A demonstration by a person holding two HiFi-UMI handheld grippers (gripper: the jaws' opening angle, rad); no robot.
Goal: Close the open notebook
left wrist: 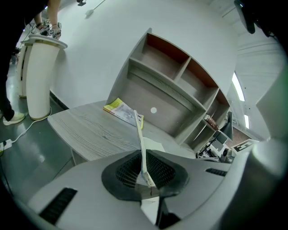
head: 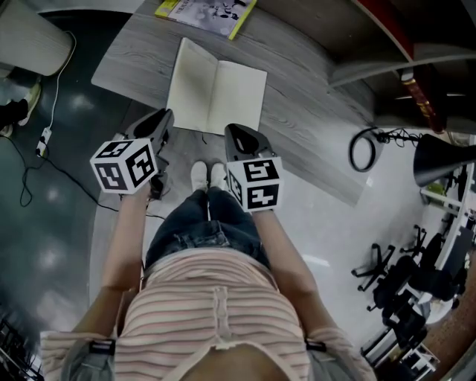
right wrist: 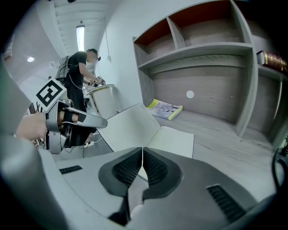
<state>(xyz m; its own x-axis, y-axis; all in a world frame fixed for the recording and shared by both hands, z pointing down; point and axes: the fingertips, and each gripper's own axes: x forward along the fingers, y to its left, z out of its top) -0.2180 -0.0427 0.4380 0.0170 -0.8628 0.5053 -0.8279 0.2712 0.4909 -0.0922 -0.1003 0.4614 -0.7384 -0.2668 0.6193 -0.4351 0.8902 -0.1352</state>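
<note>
An open notebook (head: pixel 216 93) with blank cream pages lies on the grey wooden desk (head: pixel 312 126). My left gripper (head: pixel 165 119) is at its near left corner, shut on the left half. In the left gripper view that half (left wrist: pixel 139 130) stands edge-on and runs down between the pads. In the right gripper view the left half (right wrist: pixel 130 126) is tilted up off the desk while the right page (right wrist: pixel 173 141) lies flat. My right gripper (head: pixel 232 134) sits at the notebook's near edge by the spine, its jaws shut (right wrist: pixel 142 166) with nothing between them.
A yellow-edged booklet (head: pixel 208 11) lies at the back of the desk under a shelf unit (left wrist: pixel 171 76). A black lamp (head: pixel 439 160) and a cable loop (head: pixel 362 149) are at the right. A white bin (left wrist: pixel 40 76) stands on the floor left. A person (right wrist: pixel 83 67) stands behind.
</note>
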